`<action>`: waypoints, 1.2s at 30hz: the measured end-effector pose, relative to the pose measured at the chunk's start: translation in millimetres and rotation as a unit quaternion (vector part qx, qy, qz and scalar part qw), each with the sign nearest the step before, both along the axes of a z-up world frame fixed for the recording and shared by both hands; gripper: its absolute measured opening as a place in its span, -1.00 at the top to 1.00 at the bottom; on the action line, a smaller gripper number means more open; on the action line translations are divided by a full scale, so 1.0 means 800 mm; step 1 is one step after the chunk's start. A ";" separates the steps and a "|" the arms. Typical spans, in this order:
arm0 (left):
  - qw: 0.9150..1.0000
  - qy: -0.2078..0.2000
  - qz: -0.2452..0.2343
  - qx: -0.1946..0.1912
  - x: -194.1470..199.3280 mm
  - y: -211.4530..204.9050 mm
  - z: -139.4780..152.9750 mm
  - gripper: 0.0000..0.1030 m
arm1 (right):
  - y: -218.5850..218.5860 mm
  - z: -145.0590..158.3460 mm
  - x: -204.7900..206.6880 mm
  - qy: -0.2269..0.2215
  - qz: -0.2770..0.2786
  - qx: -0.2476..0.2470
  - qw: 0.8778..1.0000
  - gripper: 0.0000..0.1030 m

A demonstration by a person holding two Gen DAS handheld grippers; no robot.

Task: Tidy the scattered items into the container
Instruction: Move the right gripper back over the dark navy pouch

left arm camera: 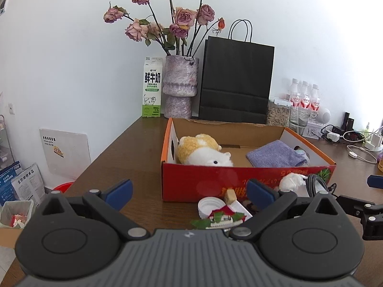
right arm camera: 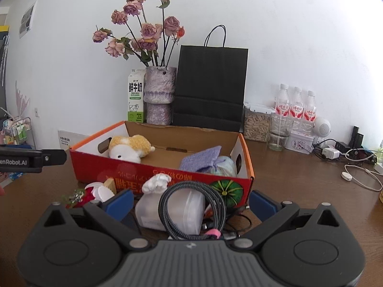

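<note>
A red and orange cardboard box [left arm camera: 191, 179] [right arm camera: 100, 167] stands on the brown table. In it lie a plush toy [left arm camera: 203, 150] [right arm camera: 129, 149] and a purple cloth [left arm camera: 277, 154] [right arm camera: 201, 159]. In front of the box lie a white lid [left arm camera: 208, 206] [right arm camera: 101, 192], a small red and green house ornament [left arm camera: 222, 216], a crumpled tissue [left arm camera: 292, 181] [right arm camera: 156, 183], a coiled braided cable [right arm camera: 191, 210] and a white plastic container [right arm camera: 182, 211]. My left gripper [left arm camera: 191, 193] is open above the ornament. My right gripper [right arm camera: 191, 202] is open around the cable and container.
A milk carton [left arm camera: 152, 88], a vase of dried roses [left arm camera: 179, 86] and a black paper bag [left arm camera: 237, 81] stand behind the box. Water bottles [right arm camera: 296, 106], jars, chargers and cables [right arm camera: 359, 167] sit at the right. The table's left edge drops to floor clutter.
</note>
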State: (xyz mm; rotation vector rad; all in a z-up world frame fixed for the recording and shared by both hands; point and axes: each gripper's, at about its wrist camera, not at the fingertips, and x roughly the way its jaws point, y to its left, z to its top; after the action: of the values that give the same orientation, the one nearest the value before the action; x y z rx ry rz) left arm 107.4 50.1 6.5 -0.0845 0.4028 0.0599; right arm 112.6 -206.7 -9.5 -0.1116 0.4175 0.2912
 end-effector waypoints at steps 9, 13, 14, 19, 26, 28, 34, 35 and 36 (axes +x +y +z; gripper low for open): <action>1.000 0.012 -0.004 -0.021 -0.038 -0.005 -0.026 -1.00 | -0.012 -0.031 -0.027 0.027 -0.016 -0.008 0.999 -1.00; 1.000 0.016 -0.004 -0.016 -0.045 -0.010 -0.031 -1.00 | -0.014 -0.043 -0.032 0.034 -0.021 -0.007 0.999 -1.00; 1.000 0.017 -0.003 -0.013 -0.045 -0.011 -0.033 -1.00 | -0.016 -0.046 -0.032 0.036 -0.024 -0.005 0.999 -1.00; 1.000 0.025 -0.009 -0.008 -0.045 -0.018 -0.036 -1.00 | -0.020 -0.060 -0.030 0.038 -0.042 -0.003 0.998 -1.00; 0.999 0.040 -0.024 0.005 -0.039 -0.030 -0.042 -1.00 | -0.025 -0.065 -0.024 0.056 -0.039 0.012 0.998 -1.00; 0.999 0.042 -0.028 0.006 -0.039 -0.034 -0.043 -1.00 | -0.022 -0.066 -0.025 0.054 -0.038 0.007 0.998 -1.00; 0.998 0.052 -0.037 0.011 -0.036 -0.040 -0.049 -1.00 | -0.020 -0.066 -0.024 0.059 -0.034 0.005 0.998 -1.00; 0.998 0.055 -0.036 0.010 -0.035 -0.040 -0.050 -1.00 | -0.021 -0.066 -0.024 0.060 -0.034 0.005 0.998 -1.00; 0.998 0.057 -0.036 0.009 -0.034 -0.040 -0.051 -1.00 | -0.021 -0.066 -0.024 0.060 -0.033 0.004 0.998 -1.00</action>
State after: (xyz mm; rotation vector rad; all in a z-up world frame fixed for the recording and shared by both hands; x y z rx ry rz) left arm 79.8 18.3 -34.3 -0.0497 0.5196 -0.0032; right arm 93.7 -223.1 -62.5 -0.0715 0.5378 0.2346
